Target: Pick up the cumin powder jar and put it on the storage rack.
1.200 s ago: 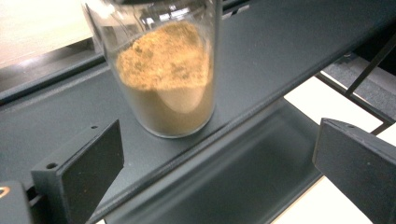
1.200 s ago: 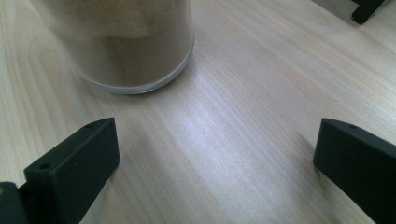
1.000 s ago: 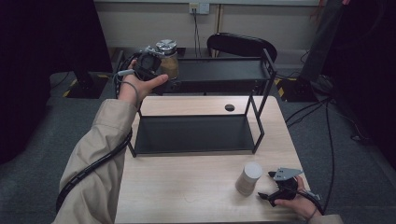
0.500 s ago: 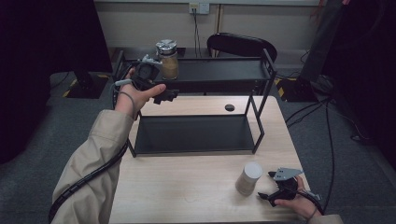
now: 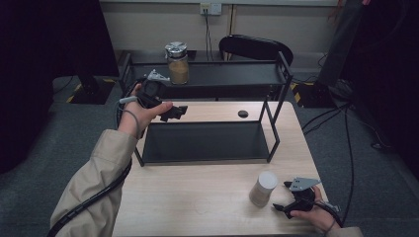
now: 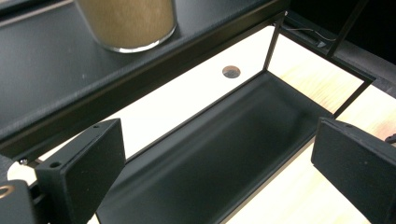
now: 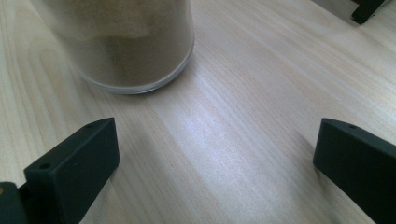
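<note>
My left tool (image 5: 174,111) hangs with jaws apart, empty, over the lower shelf (image 5: 207,143) of the black rack; the lidded jar (image 5: 177,63) stands on the top shelf. My right tool (image 5: 286,205) rests spread on the worktop (image 5: 197,197) just beside the pale jar (image 5: 263,188).

No readable text, label or number on anything

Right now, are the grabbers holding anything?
No, nothing is held. The left gripper is open by the rack, away from the jar. The right gripper is open beside the white-lidded jar.
</note>
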Motion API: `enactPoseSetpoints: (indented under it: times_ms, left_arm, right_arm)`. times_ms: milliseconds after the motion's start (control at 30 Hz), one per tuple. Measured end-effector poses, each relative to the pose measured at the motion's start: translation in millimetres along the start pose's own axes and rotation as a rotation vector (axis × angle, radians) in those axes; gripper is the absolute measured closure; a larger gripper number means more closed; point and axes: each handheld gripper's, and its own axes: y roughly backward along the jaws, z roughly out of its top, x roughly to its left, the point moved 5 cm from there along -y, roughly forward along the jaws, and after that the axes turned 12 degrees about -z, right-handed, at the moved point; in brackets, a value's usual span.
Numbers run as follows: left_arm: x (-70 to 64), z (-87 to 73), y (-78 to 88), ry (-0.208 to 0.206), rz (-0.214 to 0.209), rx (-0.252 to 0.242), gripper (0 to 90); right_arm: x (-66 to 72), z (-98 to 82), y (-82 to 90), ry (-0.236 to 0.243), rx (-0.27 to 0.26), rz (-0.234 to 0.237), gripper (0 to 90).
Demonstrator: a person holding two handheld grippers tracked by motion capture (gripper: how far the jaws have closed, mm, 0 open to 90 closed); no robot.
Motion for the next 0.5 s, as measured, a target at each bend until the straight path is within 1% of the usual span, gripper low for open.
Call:
enactPoseSetpoints:
  times_ms: [167, 200, 300, 467, 500]
  left_arm:
    - [-1.6, -9.3, -0.3, -0.002, -0.009, 0.008, 2.1]
    - [-2.6, -11.3, -0.8, 0.001, -0.004, 0.005, 2.1]
    - [-2.7, -18.0, -0.6, 0.007, -0.014, -0.002, 2.2]
    - [-4.4, -28.7, -1.5, 0.009, -0.024, 0.002, 2.3]
    - [-4.8, -30.1, -1.6, 0.003, -0.026, 0.008, 2.3]
  right_arm:
    - [0.0, 0.0, 0.0, 0.0, 0.0, 0.0, 0.0]
    - [0.0, 0.0, 0.0, 0.0, 0.0, 0.0, 0.0]
    - [0.0, 0.0, 0.0, 0.0, 0.0, 0.0, 0.0]
    - [0.0, 0.0, 0.0, 0.0, 0.0, 0.0, 0.0]
    - [0.0, 0.0, 0.0, 0.0, 0.0, 0.0, 0.0]
